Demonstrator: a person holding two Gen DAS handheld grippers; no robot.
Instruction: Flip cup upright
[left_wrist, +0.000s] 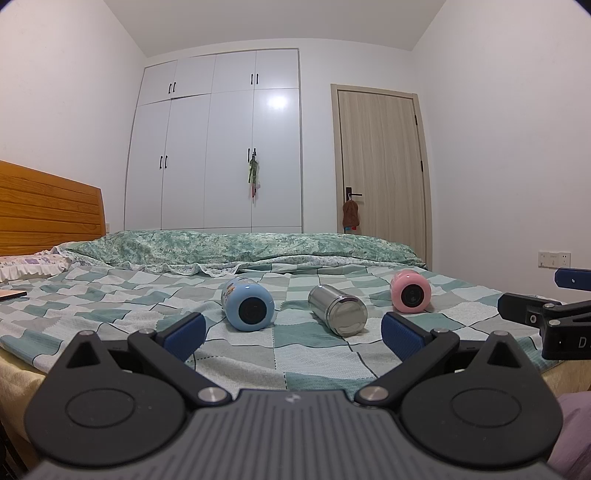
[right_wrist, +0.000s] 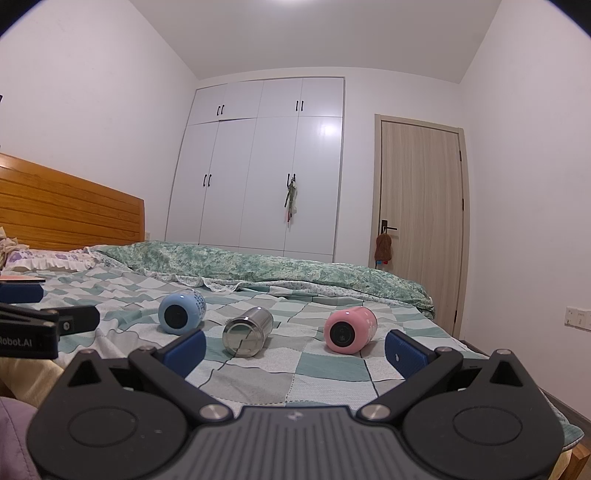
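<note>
- Three cups lie on their sides on the bed (left_wrist: 110, 295), in a loose row across the checked green-and-white sheet, none touching another.
- Blue cup (left_wrist: 246, 303): leftmost, round end with a dark centre facing the cameras; also seen in the right wrist view (right_wrist: 181, 314).
- Steel cup (left_wrist: 337, 309): middle, lying at an angle, shiny flat end toward the cameras; right wrist view (right_wrist: 246, 331).
- Pink cup (left_wrist: 410, 291): rightmost, farther back in the left wrist view, closest to the right tool in the right wrist view (right_wrist: 349, 329).
- Left tool (left_wrist: 293, 334): jaws spread wide, blue pads apart, nothing between them, low over the near edge of the bed, short of the blue and steel cups.
- Right tool (right_wrist: 295, 349): jaws also wide, nothing held, pink cup just ahead near its right pad, not touching.
- Each tool shows at the edge of the other's view.
- Behind: rumpled green quilt (left_wrist: 240, 247), wooden headboard (left_wrist: 48, 206), white wardrobe (left_wrist: 214, 147), closed door (left_wrist: 380, 166).
</note>
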